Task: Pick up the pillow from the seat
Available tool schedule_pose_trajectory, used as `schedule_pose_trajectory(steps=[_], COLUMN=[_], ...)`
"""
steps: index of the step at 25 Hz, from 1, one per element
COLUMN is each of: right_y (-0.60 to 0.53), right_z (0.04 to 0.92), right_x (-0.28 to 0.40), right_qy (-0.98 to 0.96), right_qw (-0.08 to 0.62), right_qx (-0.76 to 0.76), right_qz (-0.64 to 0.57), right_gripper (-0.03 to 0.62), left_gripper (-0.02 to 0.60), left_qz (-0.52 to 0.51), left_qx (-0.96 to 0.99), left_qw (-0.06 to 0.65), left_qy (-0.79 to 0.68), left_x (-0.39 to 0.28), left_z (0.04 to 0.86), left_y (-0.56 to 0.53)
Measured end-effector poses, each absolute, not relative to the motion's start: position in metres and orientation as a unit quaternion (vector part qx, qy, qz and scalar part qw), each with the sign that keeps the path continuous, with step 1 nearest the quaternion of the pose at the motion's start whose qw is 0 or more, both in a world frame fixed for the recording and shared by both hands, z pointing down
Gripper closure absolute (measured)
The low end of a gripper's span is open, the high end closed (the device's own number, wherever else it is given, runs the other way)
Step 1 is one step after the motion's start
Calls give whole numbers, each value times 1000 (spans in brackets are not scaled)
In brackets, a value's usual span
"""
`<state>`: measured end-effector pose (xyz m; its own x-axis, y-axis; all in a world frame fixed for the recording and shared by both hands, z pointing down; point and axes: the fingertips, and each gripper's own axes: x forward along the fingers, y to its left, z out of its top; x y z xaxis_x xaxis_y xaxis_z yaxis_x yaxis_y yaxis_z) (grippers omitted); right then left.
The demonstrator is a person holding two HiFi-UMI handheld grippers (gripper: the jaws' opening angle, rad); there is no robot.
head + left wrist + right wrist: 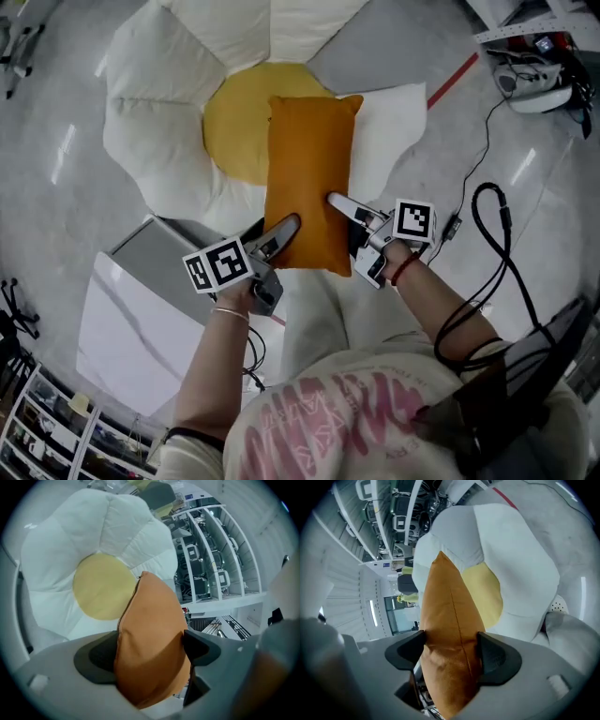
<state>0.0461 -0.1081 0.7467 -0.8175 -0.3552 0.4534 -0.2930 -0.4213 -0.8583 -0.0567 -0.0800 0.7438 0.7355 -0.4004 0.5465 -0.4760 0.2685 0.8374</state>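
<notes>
An orange pillow stretches from the seat's yellow centre toward me, over a flower-shaped seat with white petals. My left gripper is shut on the pillow's near left edge, and my right gripper is shut on its near right edge. In the left gripper view the dark pads dent the orange pillow on both sides, with the seat behind it. The right gripper view shows the same squeeze on the pillow, with the seat beyond. Whether the far end rests on the seat I cannot tell.
A grey and white box stands at the lower left near my left arm. Black cables loop over the floor at the right. A red floor line and some equipment lie at the upper right. Metal shelving stands behind.
</notes>
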Motion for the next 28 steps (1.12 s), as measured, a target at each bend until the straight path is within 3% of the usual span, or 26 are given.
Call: schedule_pose_trajectory(steps=[10, 21, 28], right_y=[-201, -213, -179], right_z=[533, 289, 185], right_x=[26, 4, 12], right_qy=[667, 812, 867], right_qw=[101, 165, 209], right_qx=[-262, -172, -128], right_qz=[-690, -533, -434], right_gripper=[243, 241, 233], left_gripper=[124, 120, 114], left_qz=[-7, -81, -100], left_qx=[732, 835, 881], left_qw=[564, 351, 229], left_qy=[-382, -416, -401], left_x=[-74, -92, -81], left_z=[531, 297, 197], left_y=[-172, -182, -151])
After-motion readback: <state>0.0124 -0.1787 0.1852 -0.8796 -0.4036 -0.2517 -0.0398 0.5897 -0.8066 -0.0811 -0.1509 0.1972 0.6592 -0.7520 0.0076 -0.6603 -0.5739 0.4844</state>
